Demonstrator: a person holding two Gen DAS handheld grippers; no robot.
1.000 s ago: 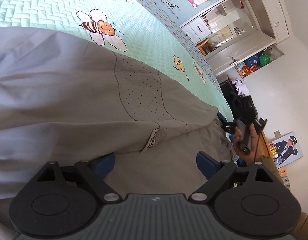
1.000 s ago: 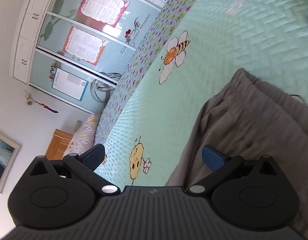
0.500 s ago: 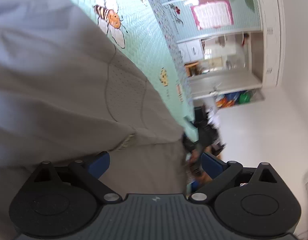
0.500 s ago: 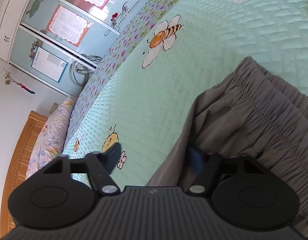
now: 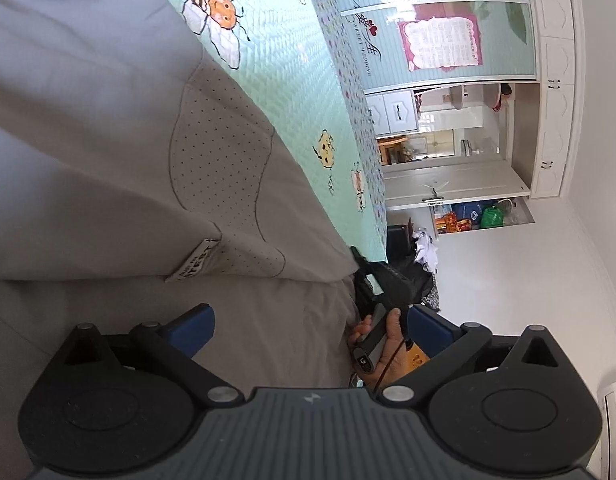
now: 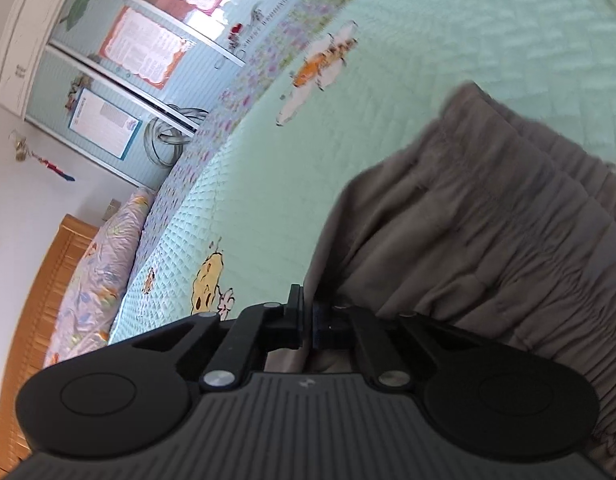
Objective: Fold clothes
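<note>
Setting: a bed spread with a mint-green quilted cover (image 5: pixel 276 92) printed with cartoon bees; sliding wardrobe doors (image 5: pixel 447 20) hung with pink notices stand beyond it.
Garment: grey trousers (image 5: pixel 108 152) lie across the bed cover, one layer folded over another, a dotted mesh panel (image 5: pixel 216 168) and a small woven label (image 5: pixel 194 266) showing along the fold.
Waistband: in the right wrist view the gathered, elasticated band (image 6: pixel 487 216) of the same garment rises from the cover toward the camera, somewhat blurred.
Left gripper (image 5: pixel 309 320): its blue-padded jaws are spreading wide and still opening over the lower layer of grey cloth, nothing pinched between them.
Right gripper (image 6: pixel 306 322): jaws drawn tight together, pinching the edge of the grey fabric beside the waistband.
Right hand (image 5: pixel 381 346): seen from the left wrist camera at the garment's far edge, wrapped around the dark handle of its tool.
Bedhead: a floral pillow (image 6: pixel 104 268) rests against a wooden headboard (image 6: pixel 24 320) at the left of the right wrist view.
Background: an open doorway (image 5: pixel 439 132) and a low recess holding coloured bags (image 5: pixel 479 216) against a white wall.
</note>
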